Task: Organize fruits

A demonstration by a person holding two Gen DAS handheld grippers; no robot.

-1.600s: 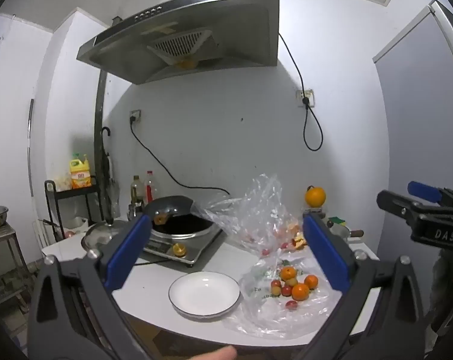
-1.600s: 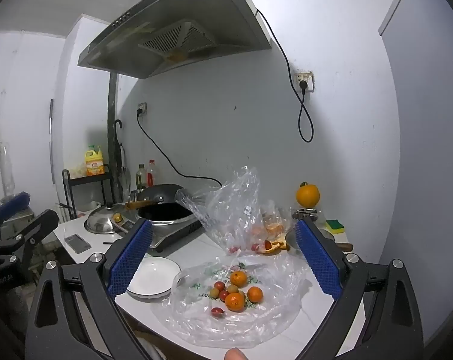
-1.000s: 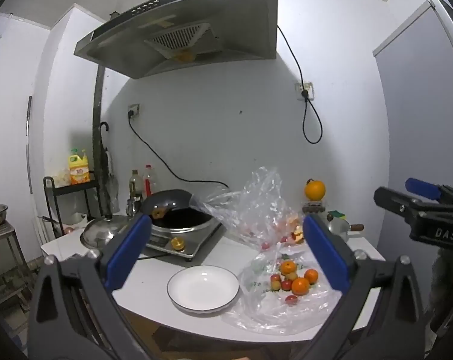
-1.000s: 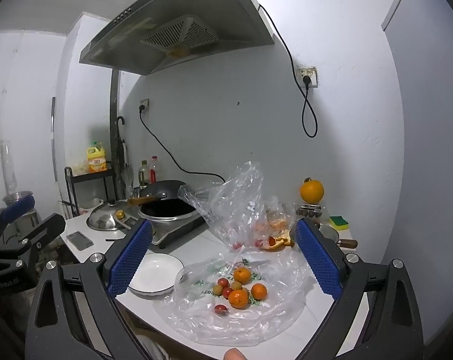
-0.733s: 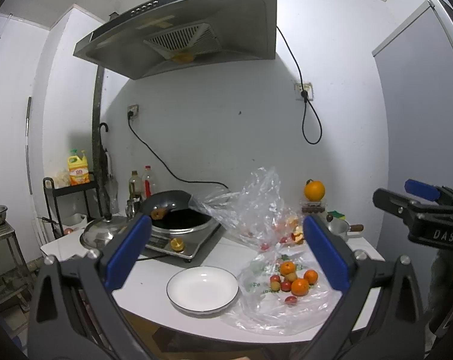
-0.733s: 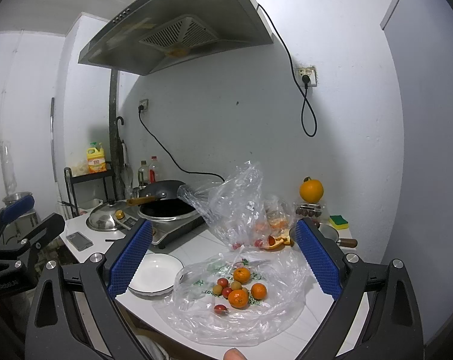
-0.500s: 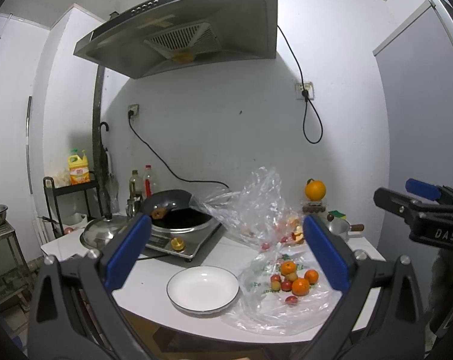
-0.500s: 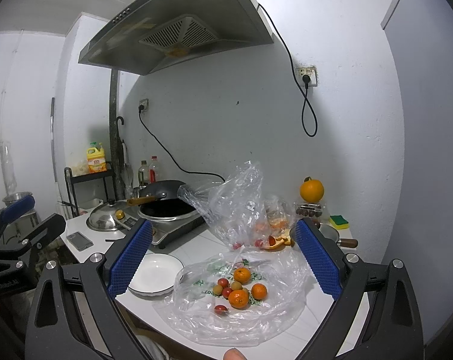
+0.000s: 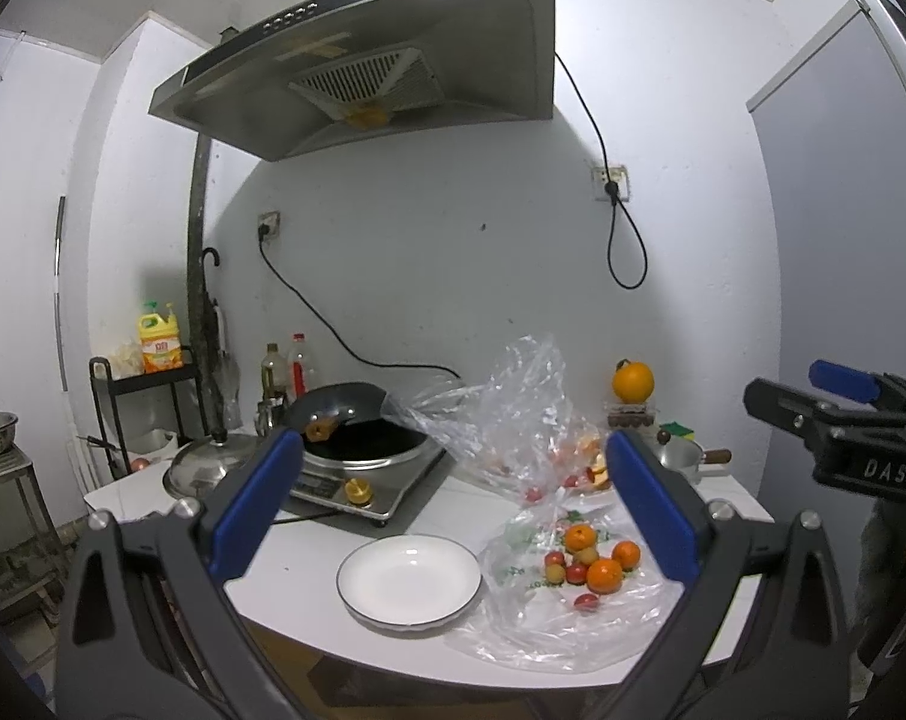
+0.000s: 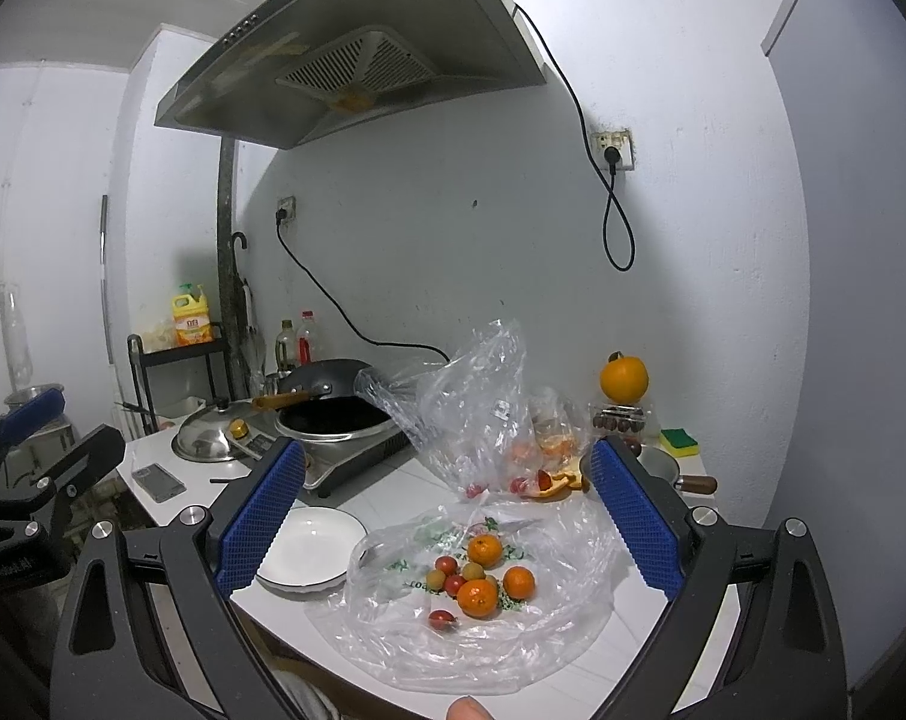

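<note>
Fruit (image 10: 477,597) lying loose on a flattened plastic bag (image 10: 513,648), white plate (image 9: 410,579) bare — sorting not begun, both grippers — left gripper (image 9: 453,504), right gripper (image 10: 447,516) — wide and empty.

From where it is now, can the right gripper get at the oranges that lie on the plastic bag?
Probably yes. The right gripper is open and empty, and the oranges lie uncovered on the flattened plastic bag, with nothing between.

the letters "das" stand in white on the right gripper (image 9: 873,456) body.
</note>
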